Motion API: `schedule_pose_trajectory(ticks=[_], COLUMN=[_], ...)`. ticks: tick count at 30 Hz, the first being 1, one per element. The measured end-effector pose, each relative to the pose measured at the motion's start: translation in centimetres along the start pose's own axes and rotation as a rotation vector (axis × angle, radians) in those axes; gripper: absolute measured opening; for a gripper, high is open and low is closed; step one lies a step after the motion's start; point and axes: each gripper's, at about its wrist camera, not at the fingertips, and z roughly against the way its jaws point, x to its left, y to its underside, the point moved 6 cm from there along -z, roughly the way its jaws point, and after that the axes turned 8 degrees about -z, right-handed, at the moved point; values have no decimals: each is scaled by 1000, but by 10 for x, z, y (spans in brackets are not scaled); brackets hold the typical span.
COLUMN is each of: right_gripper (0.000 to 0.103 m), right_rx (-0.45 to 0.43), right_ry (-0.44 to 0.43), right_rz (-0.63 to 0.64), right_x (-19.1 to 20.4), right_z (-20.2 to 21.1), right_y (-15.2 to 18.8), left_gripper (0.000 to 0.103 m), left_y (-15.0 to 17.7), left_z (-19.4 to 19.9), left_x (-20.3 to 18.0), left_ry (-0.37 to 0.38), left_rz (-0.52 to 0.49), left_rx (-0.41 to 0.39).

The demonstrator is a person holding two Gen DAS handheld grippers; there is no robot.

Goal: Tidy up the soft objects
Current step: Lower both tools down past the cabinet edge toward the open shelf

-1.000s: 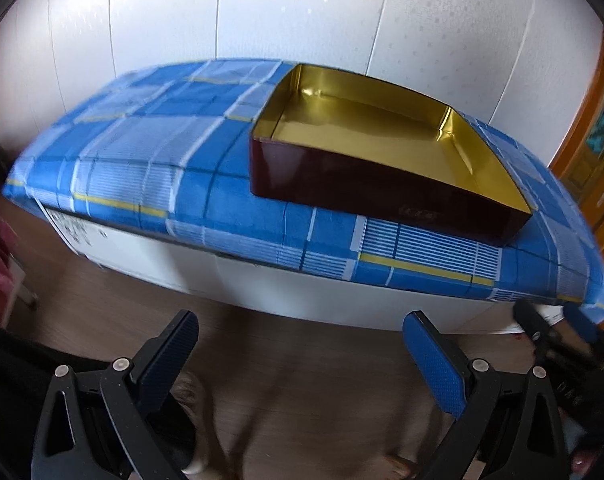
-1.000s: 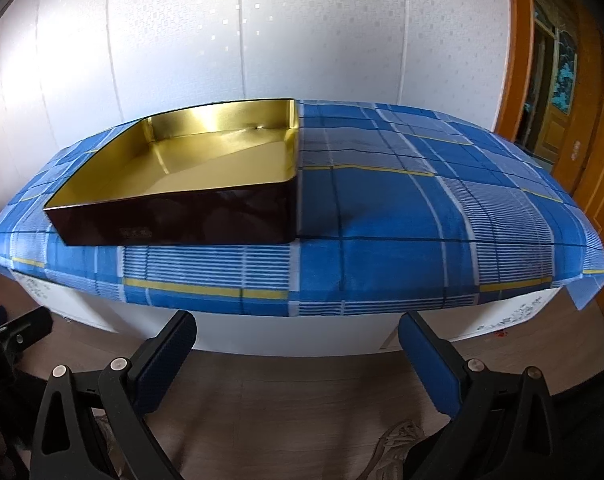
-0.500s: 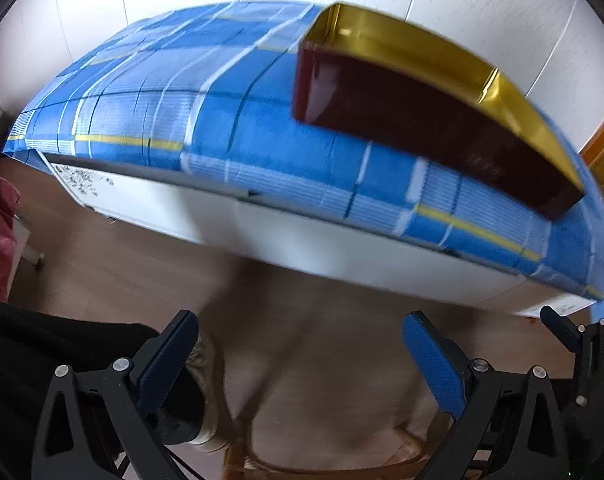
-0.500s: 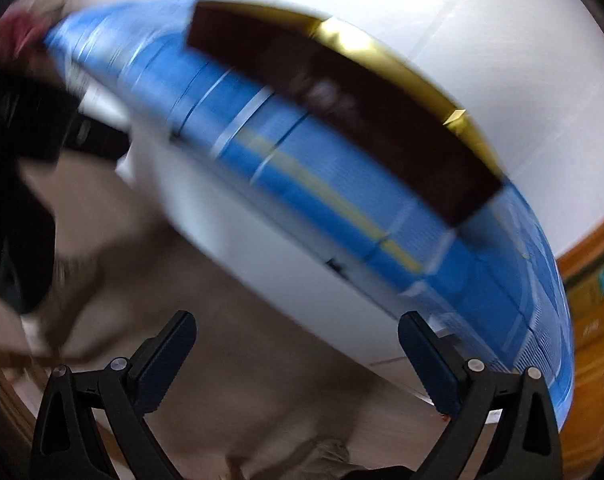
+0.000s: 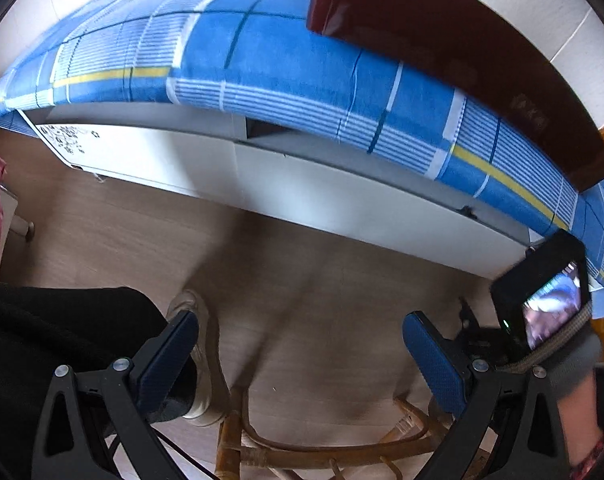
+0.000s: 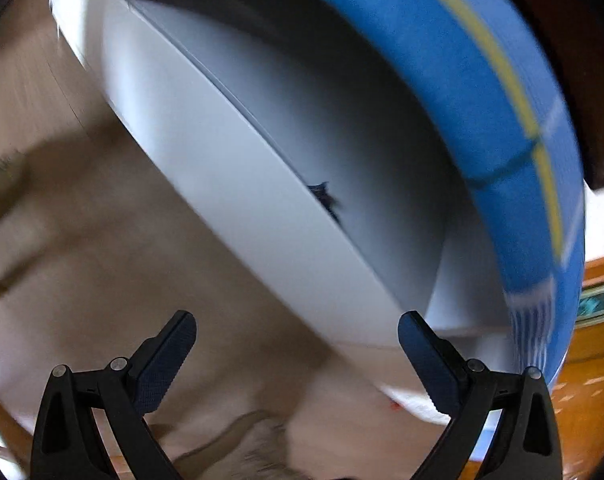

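I hold both units low, empty: left hand-held gripper (image 5: 300, 354) released, right hand-held gripper (image 6: 298, 354) released; tray (image 5: 461, 52) at one o'clock on counter (image 5: 302, 80); no soft objects visible; blurred right view risks clipping the counter edge.

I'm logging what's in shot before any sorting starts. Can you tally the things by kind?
Grippers: 2, left gripper, right gripper
Dark red box: 1
Blue checked cloth: 1
Rattan stool: 1
Total: 5
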Motion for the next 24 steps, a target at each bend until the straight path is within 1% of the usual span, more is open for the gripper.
schedule_pose_trajectory(ticks=[2,4,8,10,14,15,18,24], right_gripper=[103,103,103,103,103,103,103,103], right_rx=[29,39,15,12,67,61,58,54], right_ry=[-13,-13,7,-14,-59,-35,-10,-7], right_rz=[12,21,66,80,79,97,149,234], right_x=[0,-4,-9,-12,-14,-14,-12,-9], right_z=[-12,-21,-30,-37,-53,-55,-55,-59], right_y=[2,1,-4,-5,-5,-6,-8,-6], left_gripper=[103,103,103,103,103,103,103,103], left_y=[1,4,3,4,5,5,6,8], left_z=[-3,-8,-10,-11,-11,-12,-13,-18], left_x=[1,3,3,2,0,-2,-6,-11], left_ry=[-6,-12,-20,-20,-25,-24,-21,3], left_rz=[-3,-4,-8,-16,-40,-47,-69,-101], left_rx=[8,18,40,44,50,51,51,62])
